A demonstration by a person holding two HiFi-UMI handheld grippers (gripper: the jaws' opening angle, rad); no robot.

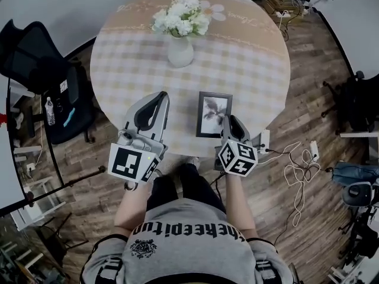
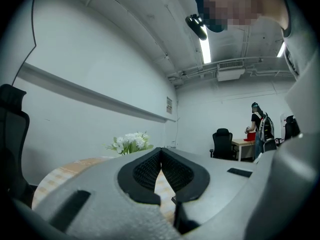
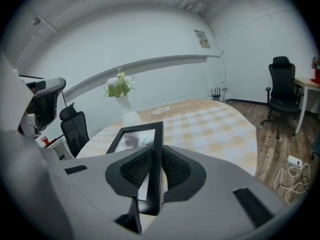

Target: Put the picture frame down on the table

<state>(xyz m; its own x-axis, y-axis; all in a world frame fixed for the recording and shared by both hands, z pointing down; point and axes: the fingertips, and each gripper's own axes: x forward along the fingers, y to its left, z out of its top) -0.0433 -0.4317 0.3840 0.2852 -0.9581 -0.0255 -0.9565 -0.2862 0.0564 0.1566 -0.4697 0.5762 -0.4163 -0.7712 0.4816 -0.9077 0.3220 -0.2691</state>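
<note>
Table: big round one (image 1: 260, 70) with a pale checked cloth, fills most of the upper half of the head view.
Person: standing at the near edge, bottom centre of the head view, grey printed top (image 1: 186, 241), one gripper in each hand.
Office chair: black one (image 1: 44, 70) on the wood floor, upper left of the head view, just off the table's left side.
Left gripper: (image 1: 155, 102) sits over the table's near edge, left of centre in the head view. Its own view shows the two black pads (image 2: 145, 171) meeting at the tips with nothing between them, so closed and empty. You only see a bit of cloth through the gap lower down.
Right gripper: (image 1: 230, 122) just right of centre in the head view, jaws clamped on the right edge of the picture frame. In its own view the black pads (image 3: 132, 169) press on either side of the dark frame edge.
Picture frame: black (image 1: 213, 114), grey flower print facing up, at the near edge of the table between the two grippers, well apart from the left one. Looks about flat, but I can't tell if it's actually touching the cloth.
Vase: white (image 1: 180, 51), upright, with white flowers (image 1: 180, 15), upper centre of the head view, at the far side of the table from the frame.
Cables: white tangle (image 1: 296, 170) on the floor, right of the person.
</note>
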